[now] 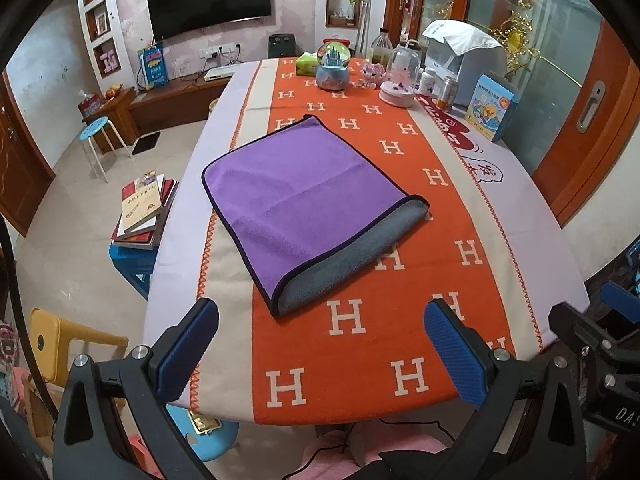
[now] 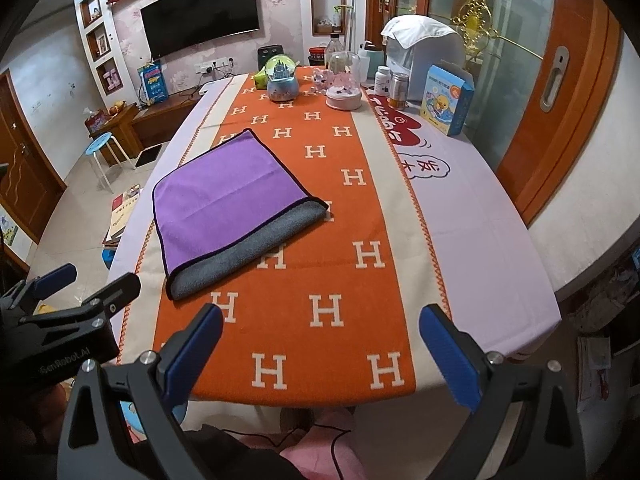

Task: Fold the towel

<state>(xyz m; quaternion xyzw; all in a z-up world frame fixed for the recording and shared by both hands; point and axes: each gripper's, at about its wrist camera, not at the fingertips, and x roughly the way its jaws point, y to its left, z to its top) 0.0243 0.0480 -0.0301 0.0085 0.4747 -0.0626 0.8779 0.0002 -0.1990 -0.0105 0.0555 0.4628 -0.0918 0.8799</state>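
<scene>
A purple towel (image 1: 296, 184) with a grey underside lies folded in half on the orange H-patterned tablecloth (image 1: 360, 280); its near edge shows the grey layer. It also shows in the right wrist view (image 2: 228, 200). My left gripper (image 1: 320, 320) is open and empty, held above the table's near edge, just short of the towel's near corner. My right gripper (image 2: 320, 324) is open and empty, near the table's front edge, to the right of the towel. The left gripper (image 2: 76, 292) shows at the left of the right wrist view.
At the far end of the table stand a snow globe (image 1: 334, 66), a glass dome (image 1: 400, 76), jars (image 1: 446, 92), a blue box (image 1: 494, 106) and a white appliance (image 1: 468, 60). Books (image 1: 144, 208) sit on a blue stool left of the table.
</scene>
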